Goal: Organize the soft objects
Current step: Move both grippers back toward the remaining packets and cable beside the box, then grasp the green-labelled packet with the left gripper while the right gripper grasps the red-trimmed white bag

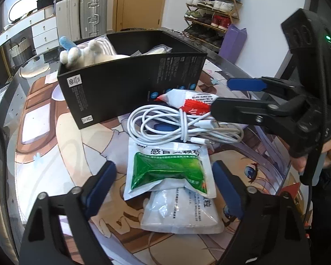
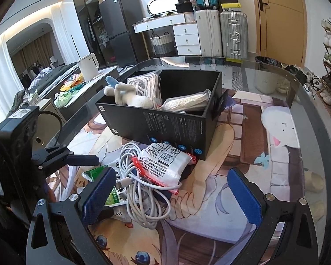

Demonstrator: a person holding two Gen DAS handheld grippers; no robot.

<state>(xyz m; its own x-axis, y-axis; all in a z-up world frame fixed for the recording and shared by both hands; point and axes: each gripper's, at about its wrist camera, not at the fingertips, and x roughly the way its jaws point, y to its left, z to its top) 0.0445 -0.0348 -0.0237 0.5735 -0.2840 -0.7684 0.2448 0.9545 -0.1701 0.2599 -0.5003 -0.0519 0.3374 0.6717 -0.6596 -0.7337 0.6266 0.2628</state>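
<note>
Glass table (image 2: 282,81) with printed anime mat (image 1: 61,137); suitcases (image 2: 222,33) and shoe rack (image 1: 211,11) behind. Black box (image 2: 165,123) holds plush toy (image 2: 130,97). Both the left gripper (image 1: 163,187) and the right gripper (image 2: 167,196) have jaws spread, over sachets (image 1: 170,170) and white cable (image 2: 143,201) lying before the box.

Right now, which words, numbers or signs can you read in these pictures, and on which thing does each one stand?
"999" on the green and white sachet.
"感冒" heads the same sachet; the characters after it are partly creased.
"666" on a white packet near the right claw.
Red and white packet: small print and pictograms, too small to read.
Black box: fine print and round blue icons, unreadable.
Clear packet: blurred print.
</note>
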